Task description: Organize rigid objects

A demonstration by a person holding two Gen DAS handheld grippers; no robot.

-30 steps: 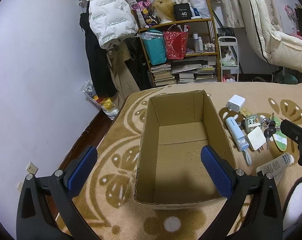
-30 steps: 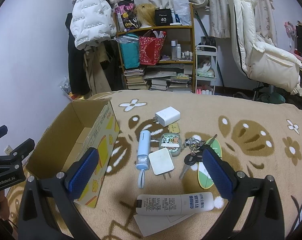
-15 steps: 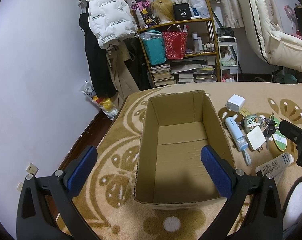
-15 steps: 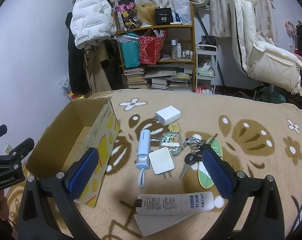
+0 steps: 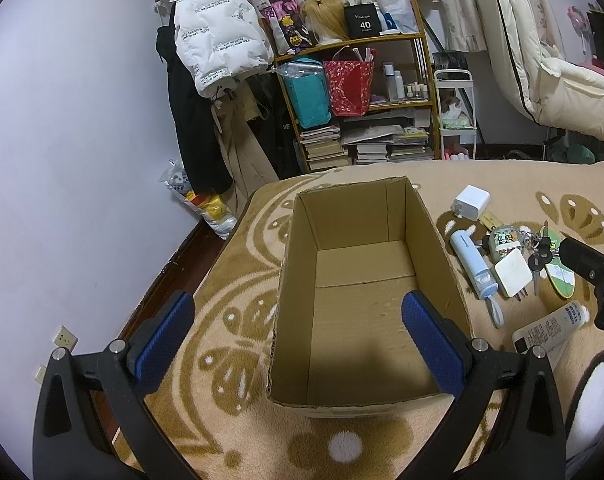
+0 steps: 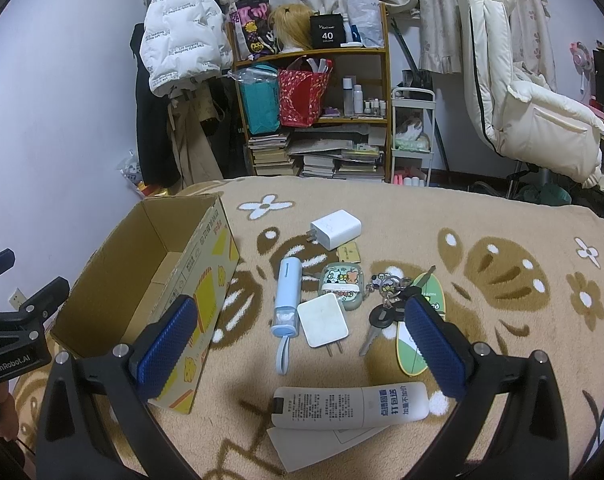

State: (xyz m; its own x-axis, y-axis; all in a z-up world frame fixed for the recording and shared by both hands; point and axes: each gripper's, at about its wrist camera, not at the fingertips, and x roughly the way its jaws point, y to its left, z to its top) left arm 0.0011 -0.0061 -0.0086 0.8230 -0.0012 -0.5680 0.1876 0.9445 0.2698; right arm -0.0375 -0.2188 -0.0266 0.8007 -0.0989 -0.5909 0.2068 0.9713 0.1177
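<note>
Cardboard box (image 5: 361, 292), centre frame, holds nothing, while chargers, keys (image 6: 385, 312) and tube (image 6: 349, 406) lie on the blanket lower right; both grippers (image 5: 298, 344) (image 6: 298, 352) gape empty, sorting unstarted.

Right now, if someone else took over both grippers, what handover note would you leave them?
Left gripper: open, holding nothing, hovering over the near end of the cardboard box.
Right gripper: open, holding nothing, above the loose items.
Box: nothing inside it in either view.
Beside the box on the blanket: white charger, blue cylindrical device, square white plug, cartoon-print case, keys, green oval tag, white tube lying on a sheet of paper.
Done: nothing packed.
Left: every item probably goes into the box.
</note>
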